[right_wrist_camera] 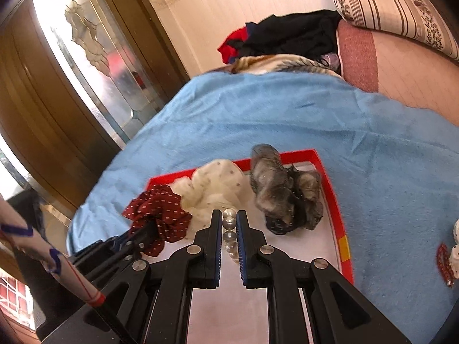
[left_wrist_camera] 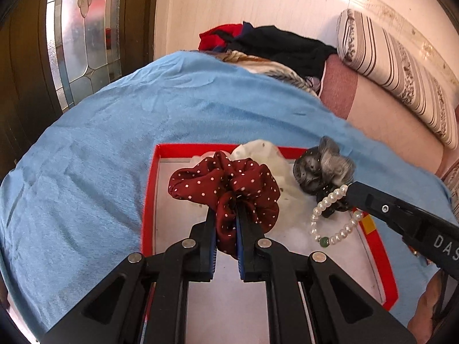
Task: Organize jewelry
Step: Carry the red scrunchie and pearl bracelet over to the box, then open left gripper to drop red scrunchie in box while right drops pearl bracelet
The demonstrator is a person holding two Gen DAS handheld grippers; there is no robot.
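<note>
A red-rimmed tray [left_wrist_camera: 149,200] with a white floor lies on a blue blanket [left_wrist_camera: 100,143]. My left gripper [left_wrist_camera: 226,209] is shut on a dark red polka-dot scrunchie [left_wrist_camera: 200,180], held over the tray. Behind it lie a cream scrunchie [left_wrist_camera: 266,154] and a grey scrunchie [left_wrist_camera: 324,166]. My right gripper [right_wrist_camera: 229,215] is shut on a pearl bracelet [right_wrist_camera: 229,223]. In the left wrist view the pearl bracelet [left_wrist_camera: 330,223] hangs from the right gripper [left_wrist_camera: 348,190] over the tray's right side. The right wrist view shows the red scrunchie [right_wrist_camera: 157,212], cream scrunchie [right_wrist_camera: 218,183], grey scrunchie [right_wrist_camera: 284,192] and tray [right_wrist_camera: 335,209].
A pile of dark and red clothes [left_wrist_camera: 272,43] lies at the blanket's far end beside a striped bolster [left_wrist_camera: 396,71]. A glass-panelled door [left_wrist_camera: 80,37] stands at left. Small red and white items [right_wrist_camera: 447,261] lie on the blanket right of the tray.
</note>
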